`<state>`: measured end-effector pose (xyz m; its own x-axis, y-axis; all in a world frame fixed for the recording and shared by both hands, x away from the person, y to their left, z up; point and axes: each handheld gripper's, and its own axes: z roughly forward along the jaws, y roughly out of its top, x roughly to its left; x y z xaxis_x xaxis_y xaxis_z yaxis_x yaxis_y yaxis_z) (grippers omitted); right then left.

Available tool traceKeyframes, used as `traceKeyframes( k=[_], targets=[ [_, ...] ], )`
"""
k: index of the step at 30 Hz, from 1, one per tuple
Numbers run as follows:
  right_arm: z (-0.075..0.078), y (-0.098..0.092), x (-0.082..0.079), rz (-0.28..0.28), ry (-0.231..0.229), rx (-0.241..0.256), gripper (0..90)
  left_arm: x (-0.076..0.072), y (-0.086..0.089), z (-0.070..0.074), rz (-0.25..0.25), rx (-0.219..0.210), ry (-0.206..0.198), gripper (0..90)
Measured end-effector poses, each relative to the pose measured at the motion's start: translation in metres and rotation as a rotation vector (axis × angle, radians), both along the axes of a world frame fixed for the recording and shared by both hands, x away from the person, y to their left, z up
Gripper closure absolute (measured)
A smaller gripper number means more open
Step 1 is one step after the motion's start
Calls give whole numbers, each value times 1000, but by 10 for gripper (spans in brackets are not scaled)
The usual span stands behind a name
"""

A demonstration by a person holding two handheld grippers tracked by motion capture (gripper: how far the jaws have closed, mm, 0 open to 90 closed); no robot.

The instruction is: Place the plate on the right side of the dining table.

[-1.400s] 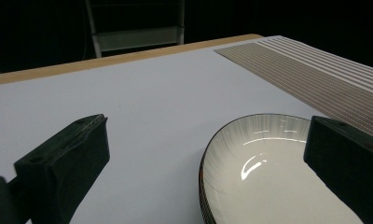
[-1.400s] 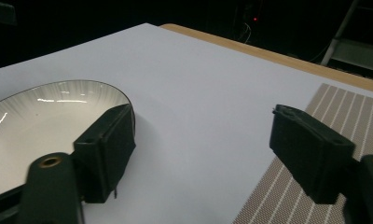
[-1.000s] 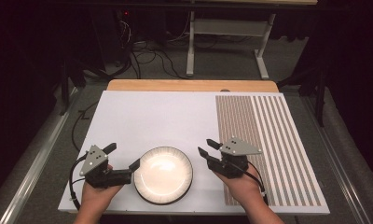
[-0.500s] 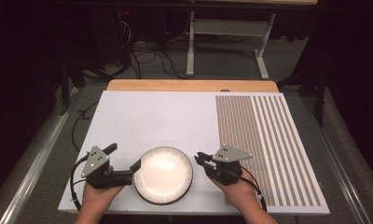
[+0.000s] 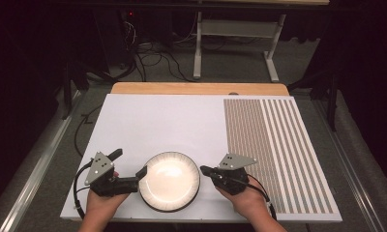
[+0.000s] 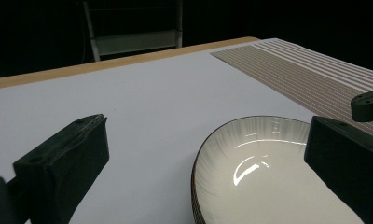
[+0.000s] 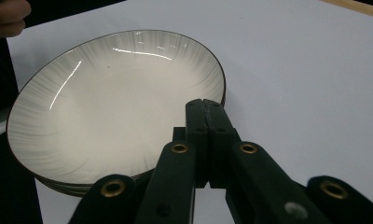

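Overhead light falls evenly on the white table (image 5: 162,121), while the room beyond it sinks into near-black. Bright specular streaks of glare lie across the glazed plate (image 5: 170,181), strongest at its centre in the high view and curved along its wall in both gripper views. The near black jaws appear soft and slightly out of focus, with faint shadows beneath them.

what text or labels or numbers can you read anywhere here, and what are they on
None: no readable word, number, brand or sign.
The plate has only fine radial lines and a dark rim, no lettering.
The white board is blank; the striped panel on it is brown and white stripes, no characters.
The left gripper and right gripper carry no legible label.
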<state>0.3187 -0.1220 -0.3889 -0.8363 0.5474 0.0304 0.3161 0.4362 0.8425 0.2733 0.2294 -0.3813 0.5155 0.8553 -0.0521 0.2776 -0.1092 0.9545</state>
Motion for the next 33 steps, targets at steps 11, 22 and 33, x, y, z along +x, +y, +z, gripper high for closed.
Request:
traceKeyframes(
  k=[11, 22, 33],
  targets=[
    [-1, 1, 0, 24, 47, -40, 900, 0, -3, 0, -4, -10, -1, 5],
    [-1, 4, -2, 43, 44, -74, 900, -1, -3, 1, -7, -9, -6, 5],
    [-2, 8, -5, 71, 53, -113, 900, 0, -3, 0, -9, -14, -6, 5]
  ],
)
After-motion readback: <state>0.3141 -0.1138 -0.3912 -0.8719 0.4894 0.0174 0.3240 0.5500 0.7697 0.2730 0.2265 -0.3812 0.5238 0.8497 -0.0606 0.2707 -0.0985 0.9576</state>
